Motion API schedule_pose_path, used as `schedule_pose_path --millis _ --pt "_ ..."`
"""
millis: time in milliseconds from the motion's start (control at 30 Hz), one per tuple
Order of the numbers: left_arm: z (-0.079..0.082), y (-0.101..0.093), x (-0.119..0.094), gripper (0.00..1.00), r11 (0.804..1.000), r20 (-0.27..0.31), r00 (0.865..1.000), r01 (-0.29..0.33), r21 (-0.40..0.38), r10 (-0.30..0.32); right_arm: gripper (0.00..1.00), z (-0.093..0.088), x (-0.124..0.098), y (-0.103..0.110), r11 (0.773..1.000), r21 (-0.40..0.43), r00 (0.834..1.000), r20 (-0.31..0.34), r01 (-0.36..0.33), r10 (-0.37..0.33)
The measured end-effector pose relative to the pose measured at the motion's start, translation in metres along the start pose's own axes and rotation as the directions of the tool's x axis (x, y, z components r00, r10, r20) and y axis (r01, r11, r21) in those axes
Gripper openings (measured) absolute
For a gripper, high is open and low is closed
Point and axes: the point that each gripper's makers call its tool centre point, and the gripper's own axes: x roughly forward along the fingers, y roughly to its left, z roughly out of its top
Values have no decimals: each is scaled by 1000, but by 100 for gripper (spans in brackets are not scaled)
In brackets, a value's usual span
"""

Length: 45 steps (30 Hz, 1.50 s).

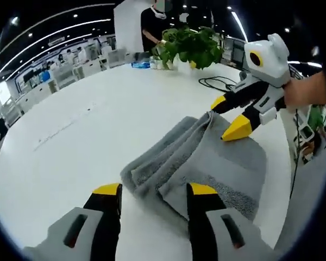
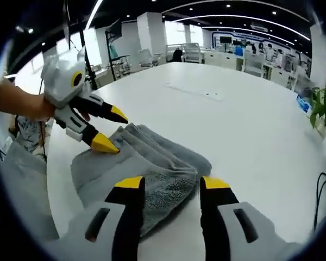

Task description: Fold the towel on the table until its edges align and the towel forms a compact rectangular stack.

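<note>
A folded grey towel point(image 1: 206, 157) lies at lower centre on the white table point(image 1: 98, 125); left gripper point(image 1: 155, 190) and right gripper point(image 2: 168, 185) flank it, jaws apart.

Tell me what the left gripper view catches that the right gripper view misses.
Left gripper view alone: a person in dark clothes behind the leafy green potted plant, and the open right gripper over the towel's far end. Right gripper view alone: the open left gripper from the front. Both: the folded grey terry towel on the white table.
</note>
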Motion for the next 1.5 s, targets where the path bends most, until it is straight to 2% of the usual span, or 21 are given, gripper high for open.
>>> schedule_pose_path --millis 33,100,200,300,467,567,600,800,900,1033,1100,1233,1500 --pt "-1 0 -2 53 999 10 1000 10 -52 -10 42 -3 0 4 1000 5 1000 -7 -11 11" --pt "-4 -3 -5 54 994 17 999 40 -101 -38 43 -7 2 9 999 33 1000 -11 -26 27" --pt "-11 -6 -8 54 994 4 999 53 -91 -53 42 -15 4 9 999 42 999 -33 -20 22" --pt "-17 -13 -8 52 990 -9 996 84 -116 -85 40 -21 7 4 999 45 999 -47 1 1" --pt "-21 -18 -6 51 985 -12 996 89 -150 -92 41 -28 9 -2 998 68 999 -43 7 -5" --pt "-26 -20 -2 50 990 -34 996 81 -112 -85 40 -33 11 -1 986 162 999 -26 -22 27" --pt "-26 -21 -1 50 991 -36 996 81 -102 -86 39 -34 11 -1 986 167 999 -16 -32 35" --pt "-24 -26 7 41 996 -55 995 82 -19 -83 32 -34 14 4 990 135 999 -7 -46 47" --pt "-23 -24 10 40 997 -56 995 77 -13 -77 30 -36 17 4 989 139 999 -1 -44 45" --pt "-25 -23 11 38 995 -62 995 81 -49 -84 27 -35 18 7 993 115 999 1 -40 40" --pt "-25 -25 11 37 996 -52 995 88 -33 -90 26 -35 19 9 996 85 999 -4 -34 35" --pt "-24 -27 11 35 995 -51 994 91 -41 -93 25 -35 19 9 997 77 1000 -14 -27 28" --pt "-23 -30 9 32 997 -56 995 77 2 -77 25 -34 21 12 998 66 999 -50 -17 20"
